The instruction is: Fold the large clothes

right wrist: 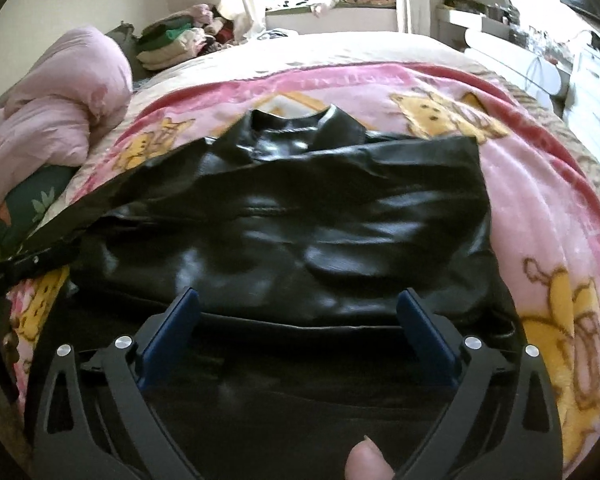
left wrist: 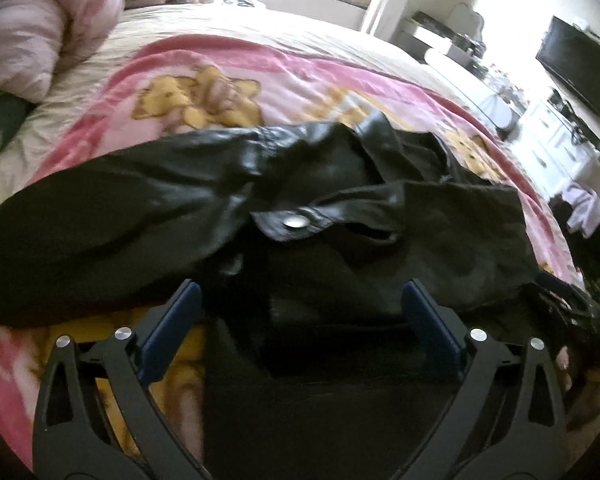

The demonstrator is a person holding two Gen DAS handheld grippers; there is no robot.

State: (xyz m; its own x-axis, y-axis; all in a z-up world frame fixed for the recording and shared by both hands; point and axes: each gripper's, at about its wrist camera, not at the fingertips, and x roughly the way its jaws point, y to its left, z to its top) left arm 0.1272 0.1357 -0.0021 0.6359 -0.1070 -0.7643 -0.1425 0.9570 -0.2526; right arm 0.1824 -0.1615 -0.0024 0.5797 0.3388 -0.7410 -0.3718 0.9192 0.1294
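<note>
A black leather jacket (left wrist: 340,208) lies across a pink cartoon-bear blanket (left wrist: 204,80) on a bed. In the left wrist view one sleeve (left wrist: 100,216) stretches off to the left, and a tab with a silver snap button (left wrist: 294,222) sits mid-garment. My left gripper (left wrist: 302,296) hangs open just above the jacket's near edge, its blue pads (left wrist: 180,312) wide apart and gripping nothing. The right wrist view shows the jacket (right wrist: 300,220) with its collar (right wrist: 296,124) at the far end. My right gripper (right wrist: 300,304) is open over the near hem, pads clear of the leather.
A rolled pink duvet (right wrist: 60,100) lies on the bed's left side, with stacked folded clothes (right wrist: 172,44) behind it. White drawers (right wrist: 596,92) and a dark screen (left wrist: 576,64) stand to the right of the bed. A person's thumb (right wrist: 366,462) shows at the bottom edge.
</note>
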